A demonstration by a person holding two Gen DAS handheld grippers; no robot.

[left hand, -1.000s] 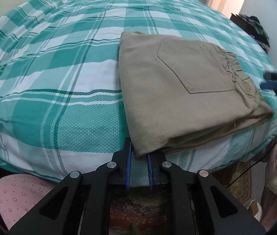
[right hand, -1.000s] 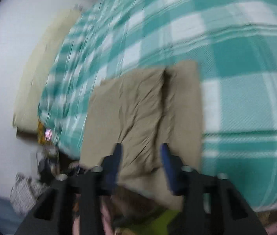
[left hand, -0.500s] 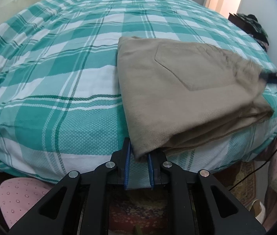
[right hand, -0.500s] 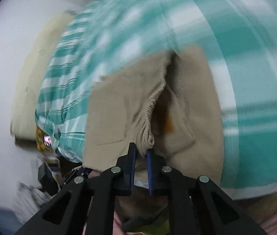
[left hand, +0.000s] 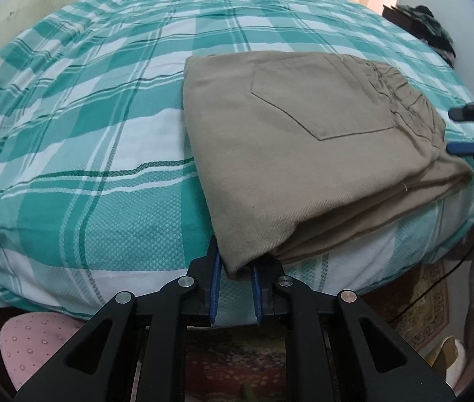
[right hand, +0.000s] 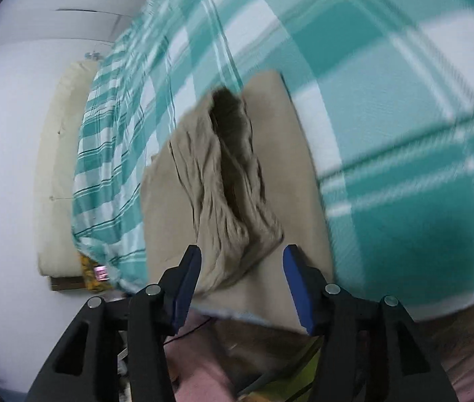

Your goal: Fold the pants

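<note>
- Lying folded on the teal-and-white plaid bedspread (left hand: 96, 154), near the bed's front edge: tan pants (left hand: 304, 154), back pocket up, gathered elastic waistband toward the right of the left wrist view.
- Pinching the near folded corner of the pants: left gripper (left hand: 235, 288), blue pads close together with only the cloth between them.
- Opening at this moment: right gripper (right hand: 240, 288), jaws standing well apart, the bunched waistband reaching down between them with no pad pressing on it.
- Seen in the left wrist view only: the flat top of the fold with its pocket (left hand: 320, 100), the stacked layers along the front edge, the right gripper's two fingers just beside the waistband at the frame's right, a pink dotted cushion (left hand: 36, 341) and a patterned rug (left hand: 237, 361) below the bed, dark clothing (left hand: 428, 23) heaped in the far right corner.
- Seen in the right wrist view only, and blurred: the waistband gaping open on a dark hollow (right hand: 233, 144), a cream headboard (right hand: 56, 167) against the white wall at the left.
</note>
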